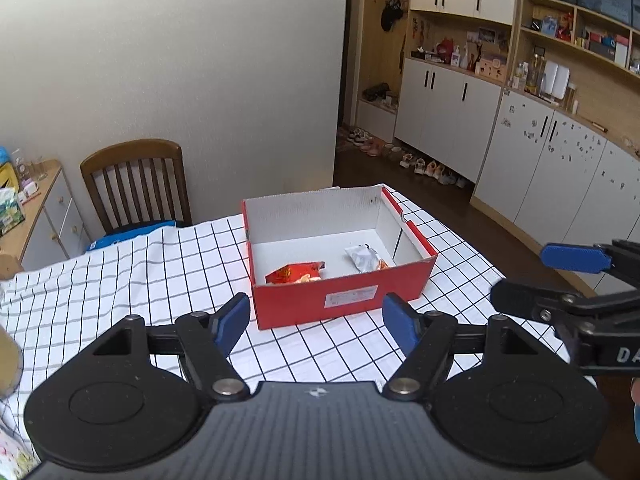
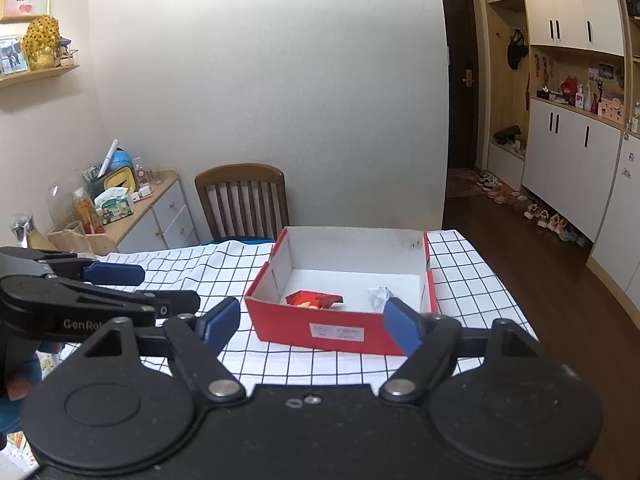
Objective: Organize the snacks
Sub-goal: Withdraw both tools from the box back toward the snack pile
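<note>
Both claws spread wide and empty: left gripper (image 1: 316, 320) and right gripper (image 2: 312, 326) hovering side by side above the near edge of the white, black-gridded tablecloth (image 1: 120, 280). Dead ahead at twelve o'clock, apart from both, an open red cardboard shoebox with white interior (image 1: 340, 304), long axis running roughly nine to three across the left view. Inside on the floor, a crumpled red foil snack packet (image 1: 296, 273) at about eleven o'clock of the box's centre line, and a white plastic snack packet (image 1: 365, 258) at about one o'clock, well apart from each other. No loose snack visible on the cloth ahead, so sorting probably near done. Neither claw clearly nearer; right claw slightly better lined up on the white packet.
</note>
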